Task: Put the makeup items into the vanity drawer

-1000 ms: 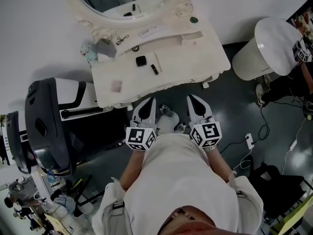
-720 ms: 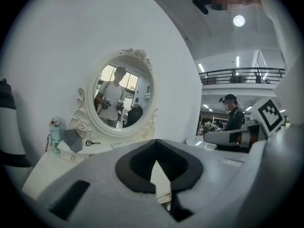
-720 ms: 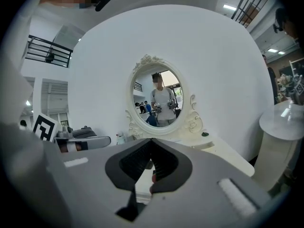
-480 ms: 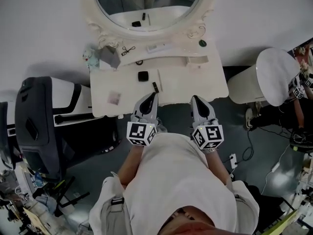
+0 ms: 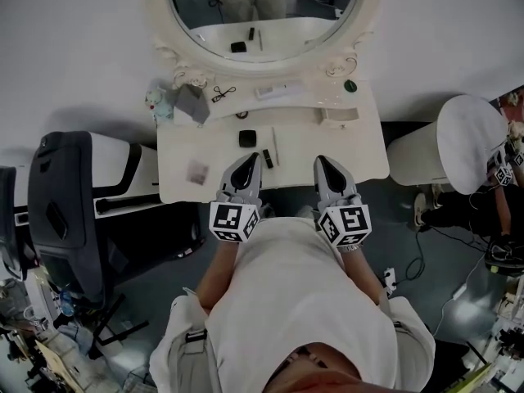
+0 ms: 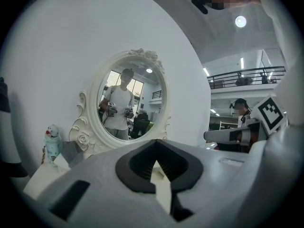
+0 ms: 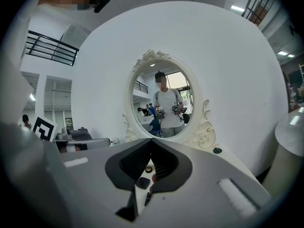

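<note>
Our left gripper point(image 5: 247, 162) and right gripper point(image 5: 322, 163) pinched closed, empty, at the white vanity point(image 5: 360, 150) front edge, grey floor point(image 5: 368, 211) beneath, we count two black makeup items on the vanity, compact point(image 5: 246, 137), perhaps lipstick point(image 5: 267, 159), one mirror point(image 5: 270, 15) behind

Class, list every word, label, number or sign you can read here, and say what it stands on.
None can be read.
Left hand-held gripper, marker cube: black-and-white squares, no letters.
Right hand-held gripper, marker cube: the same.
Long white item on the vanity: print, if any, too small.
</note>
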